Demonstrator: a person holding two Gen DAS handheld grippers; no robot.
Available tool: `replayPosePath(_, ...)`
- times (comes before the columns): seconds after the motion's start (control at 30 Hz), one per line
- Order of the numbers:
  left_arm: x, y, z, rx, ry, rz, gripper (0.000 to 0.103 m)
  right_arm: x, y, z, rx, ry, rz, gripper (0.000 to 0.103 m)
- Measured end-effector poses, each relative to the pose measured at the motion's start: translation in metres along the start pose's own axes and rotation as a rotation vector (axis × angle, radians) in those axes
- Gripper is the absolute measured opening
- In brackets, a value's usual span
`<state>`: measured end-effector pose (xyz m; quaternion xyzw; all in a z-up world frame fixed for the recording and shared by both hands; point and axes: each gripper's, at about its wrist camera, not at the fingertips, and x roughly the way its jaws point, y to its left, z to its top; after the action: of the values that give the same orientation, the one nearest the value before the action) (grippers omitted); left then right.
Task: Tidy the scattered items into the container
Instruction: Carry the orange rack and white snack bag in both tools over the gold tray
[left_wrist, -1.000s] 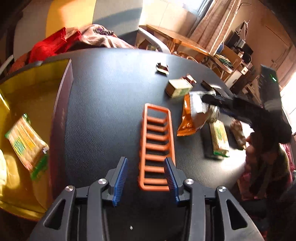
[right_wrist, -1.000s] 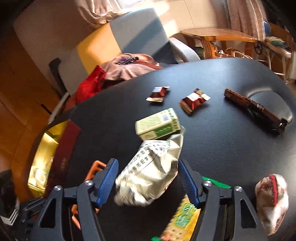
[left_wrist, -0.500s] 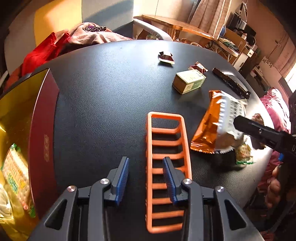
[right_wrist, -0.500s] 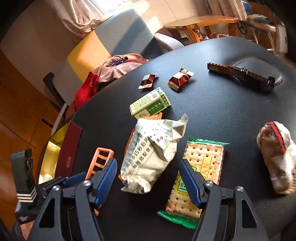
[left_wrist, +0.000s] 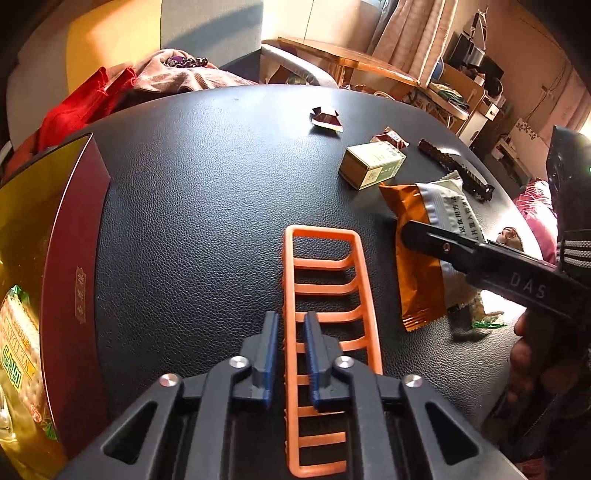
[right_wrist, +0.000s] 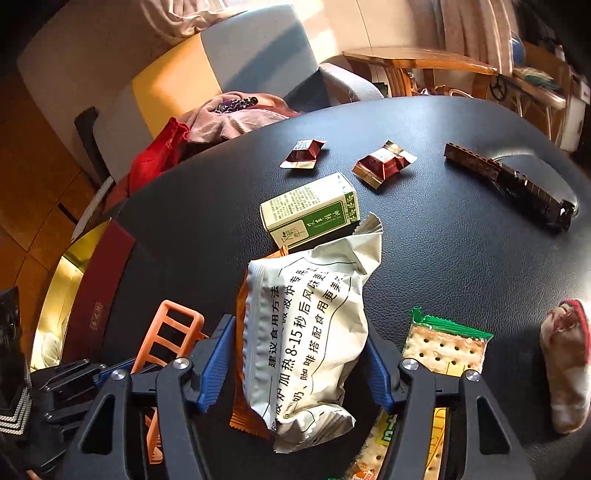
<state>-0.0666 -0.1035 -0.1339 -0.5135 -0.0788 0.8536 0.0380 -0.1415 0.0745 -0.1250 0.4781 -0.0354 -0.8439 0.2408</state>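
— Orange plastic first: the rack (left_wrist: 325, 332) lies flat on the black worktop (left_wrist: 192, 221), and the left hand-held gripper (left_wrist: 290, 354) has its blue pads pinched narrow on the rack's left long rail, near the close end.

— Will that hold?

— I'd judge the rack stiff and light, so a rail is a fair place to take it. Gripped this near one end, though, it may swing or tip on lifting.

— And the right one?

— The right hand-held gripper (right_wrist: 297, 360) stands wide, one pad on each side of the snack pouch (right_wrist: 306, 343), white with print above and orange below. I cannot tell whether the pads touch it. It looks puffy, crinkly and light, with slippery film, and a hard squeeze could crush what is inside. Across the belly, where the fingers sit, seems better than the crimped ends.

— Beside it?

— A cracker packet (right_wrist: 443, 347) just to the right, partly under the gripper frame; brittle, I'd think, so take it by the long edges. Further right lies a soft cloth piece (right_wrist: 565, 365).

— Beyond?

— A green and cream carton (right_wrist: 310, 214) just past the pouch, rigid with flat sides. Then two small dark red wrapped sweets (right_wrist: 384, 164), and a long dark bar-shaped thing (right_wrist: 509, 181) to the far right.

— The container?

— The gold-lined box (left_wrist: 79, 258) sits at the left worktop edge, a cracker packet already in it.
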Motion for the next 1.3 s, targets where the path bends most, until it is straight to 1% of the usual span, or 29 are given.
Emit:
replayPosePath(0.07, 0.000, -0.003, -0.001, -0.001, -0.002, -0.003, 0.007, 0.001, 0.000, 0.001, -0.012, 0.004, 0.001, 0.064)
replayPosePath(0.2, -0.003, -0.006, -0.007, 0.001, -0.022, 0.010, 0.006, -0.003, 0.005, -0.002, -0.017, 0.000, 0.005, 0.064)
replayPosePath(0.37, -0.013, -0.001, -0.009, -0.043, -0.050, -0.005, 0.005, -0.009, 0.011, -0.005, -0.023, -0.004, 0.010, 0.061)
replayPosePath(0.53, -0.032, 0.004, -0.012, -0.059, -0.085, -0.016, 0.005, -0.019, 0.020, -0.009, -0.037, -0.024, 0.014, 0.061)
replayPosePath(0.73, -0.055, 0.009, -0.012, -0.077, -0.138, -0.031, 0.005, -0.044, 0.031, -0.012, -0.031, -0.066, 0.053, 0.061)
replayPosePath(0.8, -0.070, 0.017, -0.016, -0.090, -0.161, -0.029, 0.005, -0.051, 0.039, -0.011, -0.037, -0.076, 0.074, 0.061)
replayPosePath(0.9, -0.085, 0.029, -0.016, -0.118, -0.197, -0.010, 0.005, -0.053, 0.068, -0.006, -0.073, -0.078, 0.130, 0.061)
replayPosePath(1.03, -0.112, 0.061, -0.021, -0.166, -0.252, 0.055, 0.005, -0.055, 0.107, 0.001, -0.120, -0.081, 0.204, 0.061)
replayPosePath(1.13, -0.134, 0.098, -0.033, -0.237, -0.280, 0.099, 0.005, -0.054, 0.140, 0.006, -0.164, -0.078, 0.255, 0.061)
replayPosePath(1.3, -0.147, 0.160, -0.040, -0.344, -0.293, 0.193, 0.005, -0.038, 0.209, 0.012, -0.250, -0.050, 0.336, 0.061)
